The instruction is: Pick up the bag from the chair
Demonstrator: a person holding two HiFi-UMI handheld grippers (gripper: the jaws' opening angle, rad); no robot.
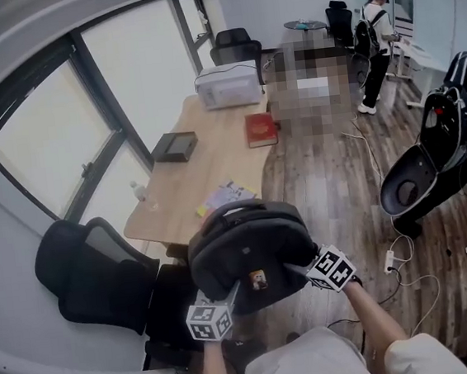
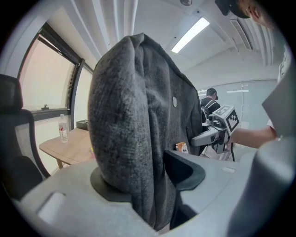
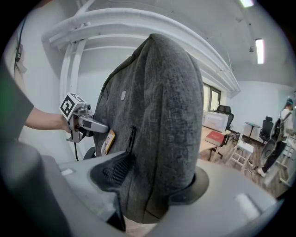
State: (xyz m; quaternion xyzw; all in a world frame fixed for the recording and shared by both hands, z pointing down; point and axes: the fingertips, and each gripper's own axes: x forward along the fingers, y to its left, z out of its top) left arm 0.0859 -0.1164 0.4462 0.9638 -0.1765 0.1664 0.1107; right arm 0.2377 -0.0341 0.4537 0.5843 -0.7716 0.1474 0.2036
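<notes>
A dark grey fabric bag is held up in front of me, between both grippers. My left gripper is shut on the bag's lower left side, and the bag's cloth fills the gap between its jaws. My right gripper is shut on the bag's right side, with the bag pinched there too. A small orange tag hangs on the bag's front. The black office chair stands to the lower left, below and beside the bag.
A long wooden table runs ahead, carrying a white appliance, a red book, a black box, papers and a water bottle. A black pod chair stands right. A person stands at the far end. Cables lie on the floor.
</notes>
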